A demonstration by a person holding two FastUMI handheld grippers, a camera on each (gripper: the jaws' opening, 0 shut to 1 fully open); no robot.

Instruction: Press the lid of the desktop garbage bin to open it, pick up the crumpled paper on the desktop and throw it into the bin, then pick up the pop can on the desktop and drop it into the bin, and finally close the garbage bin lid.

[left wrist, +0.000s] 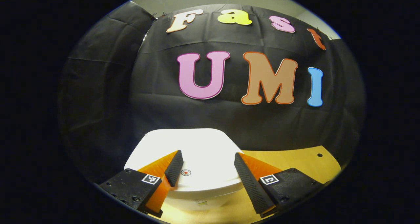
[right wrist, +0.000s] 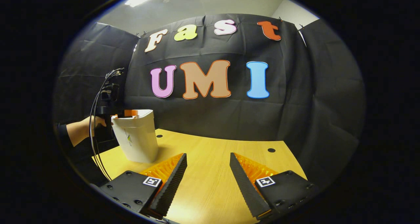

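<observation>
The white desktop bin (left wrist: 200,191) stands right in front of my left gripper (left wrist: 207,154), its lid (left wrist: 203,142) lying flat with a small round red mark (left wrist: 185,172) near the front. My left gripper is open, with the fingers spread just over the lid and nothing between them. In the right gripper view the bin (right wrist: 137,138) stands at the table's left side. There the left gripper (right wrist: 130,112) rests over its top, held by a hand (right wrist: 90,123). My right gripper (right wrist: 207,155) is open above the bare wooden table (right wrist: 210,184).
Black cloth walls close the booth behind and on both sides. The tabletop (left wrist: 295,158) has small round holes (right wrist: 271,150) near its far edge. Cables (right wrist: 95,119) hang from the left gripper beside the bin.
</observation>
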